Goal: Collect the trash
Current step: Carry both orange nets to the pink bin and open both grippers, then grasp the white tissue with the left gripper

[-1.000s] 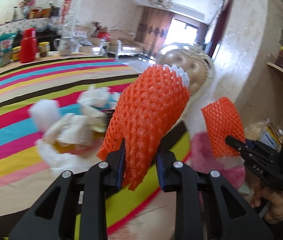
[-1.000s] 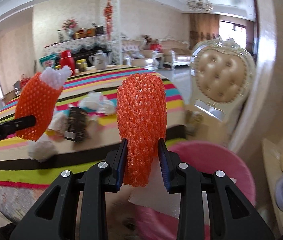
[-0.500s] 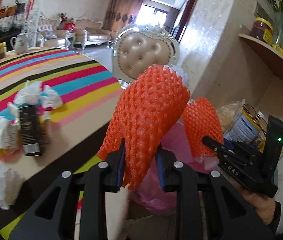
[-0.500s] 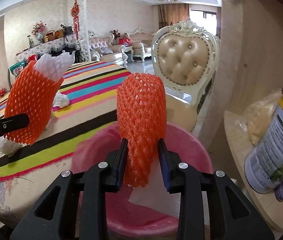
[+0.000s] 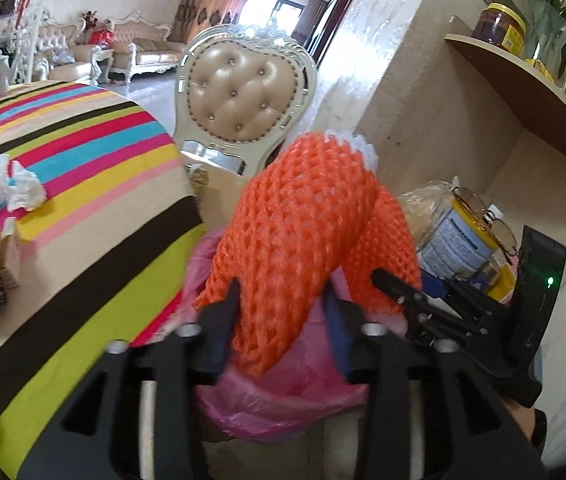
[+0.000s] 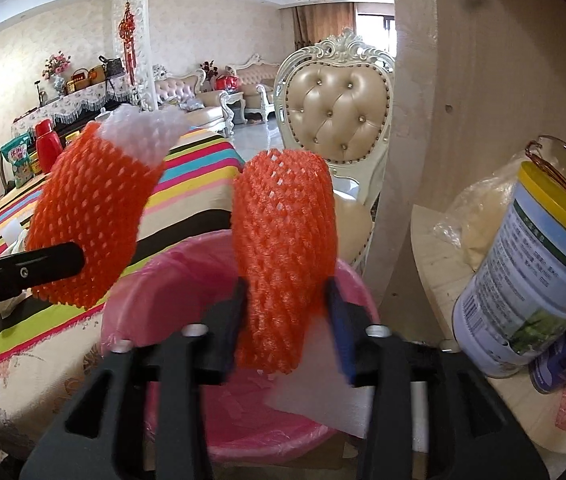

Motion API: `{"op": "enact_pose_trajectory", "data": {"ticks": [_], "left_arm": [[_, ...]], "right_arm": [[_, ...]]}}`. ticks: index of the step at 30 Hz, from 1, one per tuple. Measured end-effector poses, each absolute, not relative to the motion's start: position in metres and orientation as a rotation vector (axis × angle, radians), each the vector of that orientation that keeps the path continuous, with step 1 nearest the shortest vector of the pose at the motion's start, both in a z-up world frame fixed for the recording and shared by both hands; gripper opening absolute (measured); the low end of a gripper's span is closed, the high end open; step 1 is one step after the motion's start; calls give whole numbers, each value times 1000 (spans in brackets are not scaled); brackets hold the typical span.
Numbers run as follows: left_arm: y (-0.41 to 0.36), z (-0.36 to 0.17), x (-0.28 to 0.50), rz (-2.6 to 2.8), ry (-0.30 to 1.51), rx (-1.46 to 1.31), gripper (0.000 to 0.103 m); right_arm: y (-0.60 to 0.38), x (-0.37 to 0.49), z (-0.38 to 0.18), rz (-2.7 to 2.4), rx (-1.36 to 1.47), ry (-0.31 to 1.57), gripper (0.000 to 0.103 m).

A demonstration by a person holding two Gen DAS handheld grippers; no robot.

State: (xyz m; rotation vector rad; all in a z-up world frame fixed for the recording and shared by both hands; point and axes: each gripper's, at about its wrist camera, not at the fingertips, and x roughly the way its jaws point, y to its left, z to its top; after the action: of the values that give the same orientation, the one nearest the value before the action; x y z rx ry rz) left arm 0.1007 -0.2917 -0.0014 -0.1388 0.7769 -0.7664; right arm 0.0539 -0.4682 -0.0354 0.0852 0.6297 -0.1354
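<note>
Both claws, left claw (image 5: 283, 316) and right claw (image 6: 289, 312), have just been opening around upright orange foam nets (image 6: 285, 256), the pink-lined bin (image 6: 171, 280) directly below at six o'clock.

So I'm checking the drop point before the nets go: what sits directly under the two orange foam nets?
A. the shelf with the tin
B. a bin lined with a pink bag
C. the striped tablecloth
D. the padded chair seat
B: in the right wrist view both orange foam nets hang over the bin lined with a pink bag, off the table's edge.
</note>
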Motion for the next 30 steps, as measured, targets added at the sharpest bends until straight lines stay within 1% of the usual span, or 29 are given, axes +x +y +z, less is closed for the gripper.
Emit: {"op": "enact_pose_trajectory", "data": {"ticks": [1,7,8,11,17,21,22,27,30], "left_arm": [[-293,-2,102,-770,776,-144,57],[-289,-5,102,-762,781,-159,58],[-286,-5,101,-752,773,-158,59],[-278,-3,98,-725,742,-160,69],[-259,7,84,-659,645,-125,80],[-240,13,74,-600,578,-89,83],[-234,15,71,-580,567,-80,85],[-197,17,64,-486,560,-55,87],[-172,16,63,-426,580,-68,87]], "right_arm": [[-468,53,-35,-143,81,626,58],[-473,51,-37,-155,85,628,58],[-473,49,-36,-155,86,626,58],[-473,49,-35,-152,88,620,59],[-462,47,-31,-122,84,609,60],[-447,49,-27,-89,74,595,63],[-444,49,-27,-81,72,593,63],[-427,50,-24,-40,66,582,63],[-414,52,-21,8,75,570,66]]}}
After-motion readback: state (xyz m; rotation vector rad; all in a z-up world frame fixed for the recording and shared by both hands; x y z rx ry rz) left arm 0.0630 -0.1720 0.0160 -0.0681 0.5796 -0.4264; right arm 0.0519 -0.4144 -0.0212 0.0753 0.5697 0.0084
